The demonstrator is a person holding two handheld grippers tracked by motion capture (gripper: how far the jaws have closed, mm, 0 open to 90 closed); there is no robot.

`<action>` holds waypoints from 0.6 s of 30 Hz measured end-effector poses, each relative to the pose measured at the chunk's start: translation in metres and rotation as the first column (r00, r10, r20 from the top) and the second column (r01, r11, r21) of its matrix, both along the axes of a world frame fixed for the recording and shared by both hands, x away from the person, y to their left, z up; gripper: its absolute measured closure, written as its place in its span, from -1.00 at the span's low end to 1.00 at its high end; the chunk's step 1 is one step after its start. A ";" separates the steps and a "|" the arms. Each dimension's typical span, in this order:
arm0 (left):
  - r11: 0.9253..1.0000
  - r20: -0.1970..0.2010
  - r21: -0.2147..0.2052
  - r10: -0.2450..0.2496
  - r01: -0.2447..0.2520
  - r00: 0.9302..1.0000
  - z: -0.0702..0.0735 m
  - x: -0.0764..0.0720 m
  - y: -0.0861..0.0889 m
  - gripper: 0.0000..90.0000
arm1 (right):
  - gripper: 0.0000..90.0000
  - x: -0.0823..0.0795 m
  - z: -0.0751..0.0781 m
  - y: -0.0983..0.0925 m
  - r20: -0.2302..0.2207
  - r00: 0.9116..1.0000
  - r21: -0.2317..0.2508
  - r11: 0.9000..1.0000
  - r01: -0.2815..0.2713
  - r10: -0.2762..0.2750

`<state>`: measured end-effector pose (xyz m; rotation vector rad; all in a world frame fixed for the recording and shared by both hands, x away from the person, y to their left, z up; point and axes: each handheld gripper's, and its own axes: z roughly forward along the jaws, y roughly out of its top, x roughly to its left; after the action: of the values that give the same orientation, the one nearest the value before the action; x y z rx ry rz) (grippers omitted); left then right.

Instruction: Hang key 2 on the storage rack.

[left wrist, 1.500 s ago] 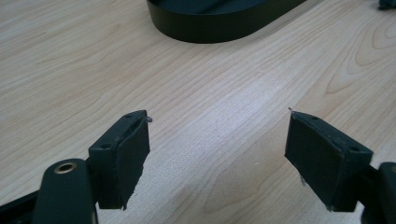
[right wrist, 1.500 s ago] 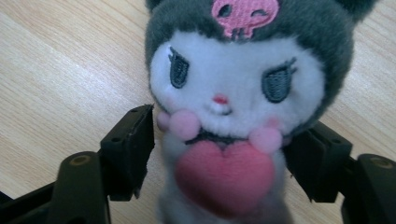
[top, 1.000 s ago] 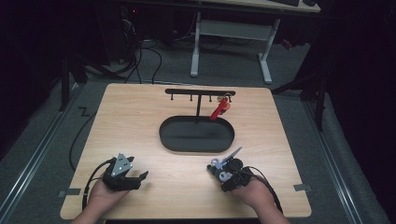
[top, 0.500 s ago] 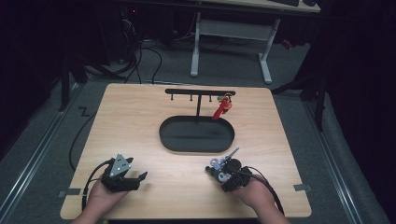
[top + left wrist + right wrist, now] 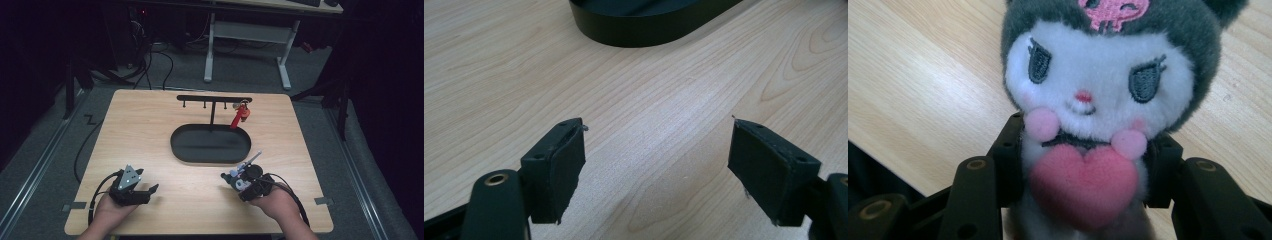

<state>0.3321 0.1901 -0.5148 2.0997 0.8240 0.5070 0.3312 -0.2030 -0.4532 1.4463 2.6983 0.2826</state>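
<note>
Change: right gripper (image 5: 235, 181) has lifted slightly off the table (image 5: 150, 125), its jaws just closing around a plush toy (image 5: 1098, 100).
Right gripper: clamps the toy's body, near right.
Left gripper (image 5: 656, 170): jaws wide, nothing between them, near left.
Tray (image 5: 180, 150): black oval, centre, beyond both grippers.
Rack (image 5: 214, 98): far side, red tag (image 5: 239, 116) hanging.

Plush toy (image 5: 1098, 100): grey hood, white face, pink heart.

One table (image 5: 150, 125); one black tray (image 5: 210, 150); one hook rack (image 5: 214, 98); one red keychain (image 5: 240, 115); one plush toy (image 5: 1098, 100); two grippers (image 5: 145, 190) (image 5: 231, 179).
</note>
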 end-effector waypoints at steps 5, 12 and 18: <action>1.000 0.004 -0.006 0.006 -0.006 1.000 0.001 0.002 0.001 -0.52 | 0.08 0.004 0.011 -0.002 -0.001 1.000 0.014 1.000 0.010 -0.009; 1.000 0.018 0.021 -0.013 0.013 1.000 0.000 0.001 -0.004 -0.55 | 0.09 0.012 0.023 -0.005 0.001 1.000 0.027 0.999 0.030 -0.030; 1.000 0.021 0.017 -0.013 0.013 1.000 0.001 0.001 -0.004 -0.55 | 0.09 0.020 0.028 -0.008 -0.005 0.998 0.024 0.998 0.057 -0.057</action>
<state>0.3335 0.1866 -0.5134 2.1108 0.7959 0.5298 0.3507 -0.2109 -0.4249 1.5289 2.6605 0.3099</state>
